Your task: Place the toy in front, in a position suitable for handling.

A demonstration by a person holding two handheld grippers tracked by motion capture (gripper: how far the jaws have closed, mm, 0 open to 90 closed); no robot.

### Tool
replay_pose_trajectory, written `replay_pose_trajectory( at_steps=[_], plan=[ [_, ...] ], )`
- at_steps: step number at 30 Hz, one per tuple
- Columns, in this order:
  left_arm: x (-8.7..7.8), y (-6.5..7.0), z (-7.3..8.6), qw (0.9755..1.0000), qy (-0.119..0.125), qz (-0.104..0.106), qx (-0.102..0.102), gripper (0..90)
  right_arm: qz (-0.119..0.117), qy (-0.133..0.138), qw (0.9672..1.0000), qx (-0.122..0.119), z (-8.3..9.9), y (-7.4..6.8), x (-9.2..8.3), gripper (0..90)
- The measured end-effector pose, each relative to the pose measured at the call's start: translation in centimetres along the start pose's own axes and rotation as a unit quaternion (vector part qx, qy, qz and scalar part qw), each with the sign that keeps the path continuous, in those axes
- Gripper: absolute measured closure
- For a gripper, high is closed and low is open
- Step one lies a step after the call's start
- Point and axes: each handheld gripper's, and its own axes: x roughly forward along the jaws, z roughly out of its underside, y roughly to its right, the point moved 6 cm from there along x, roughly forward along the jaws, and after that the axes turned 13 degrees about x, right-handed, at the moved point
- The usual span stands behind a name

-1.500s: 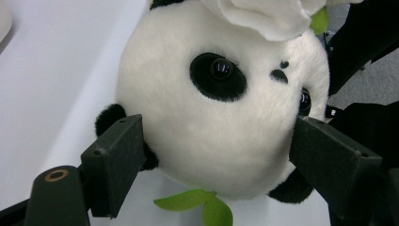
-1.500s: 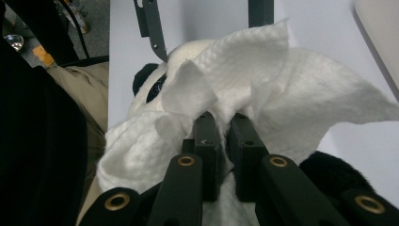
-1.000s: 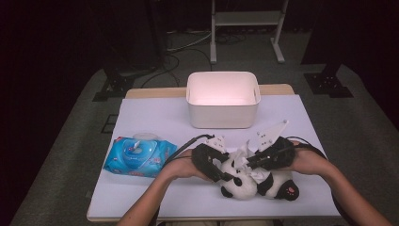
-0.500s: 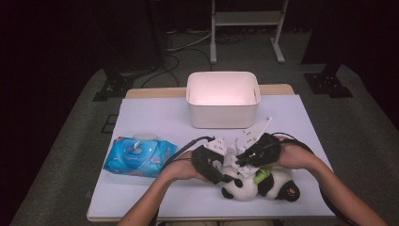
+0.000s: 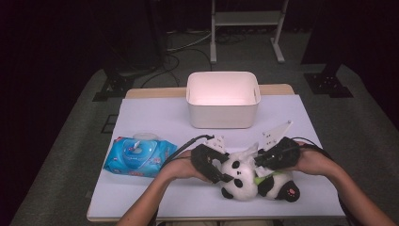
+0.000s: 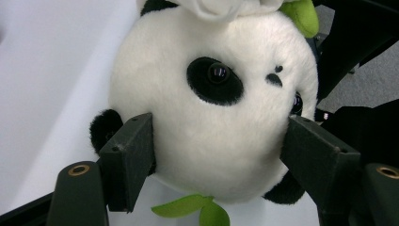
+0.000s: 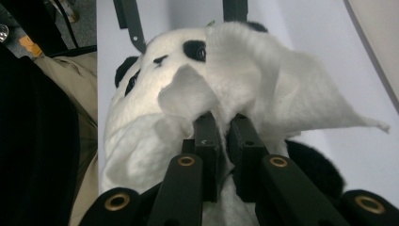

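1. On the near side of the white bin [image 5: 222, 99], a little toward its right end: a stuffed panda [image 5: 244, 181] lying on the white table [image 5: 155, 117], well apart from the bin wall.
2. Long axis of the panda roughly parallel to the bin's near wall, with the head at the end below the bin's middle and the body and pink-soled foot trailing off past the bin's right corner.
3. Left gripper [image 5: 225, 175] clamped on the panda's head, one black jaw pressed into the fur at each side of the face, as seen plainly in the left gripper view. Head pinned, not lifted.
4. Right gripper [image 7: 225, 127] pinched shut on a white wipe [image 7: 291, 94], jaws nearly together with the cloth bunched between them. Wipe draped over the top of the head and the shoulder, on the side that faces the bin.
5. Judged as the step in hand: wiping the toy down while the other claw steadies it.
6. Relation that matters for the coming stroke: fur lies directly under and ahead of the right jaws, with the body stretching away toward the bin's right corner. Right hand nearer to that uncleaned body; left hand nearer to the head and best left as the anchor.
7. Likely best drawn along the long axis, from head toward foot, away from the left jaws, so as not to drag the cloth into them.
8. Off the bin's near left corner: a blue pack of wipes [image 5: 139, 155], flat on the table, well apart from both claws.
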Motion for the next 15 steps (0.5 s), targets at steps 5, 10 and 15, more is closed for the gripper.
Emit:
replay_pose_trajectory(
  at_steps=[5, 10, 15],
  plan=[
    [0.2, 0.2, 0.0, 1.0000, 0.001, 0.001, 0.000, 28.0, -0.002, 0.005, 1.0000, 0.002, 0.1, -0.1, 0.0, 82.6],
    [0.2, 0.1, 0.2, 1.0000, 0.005, 0.000, 0.000, 31.3, -0.003, 0.008, 1.0000, 0.000, -0.4, -0.1, -0.1, 82.6],
    [0.2, 0.3, 0.0, 1.0000, -0.002, -0.001, 0.008, 31.5, -0.008, 0.007, 0.9999, -0.007, -1.4, -0.3, 0.0, 82.6]
  ],
)
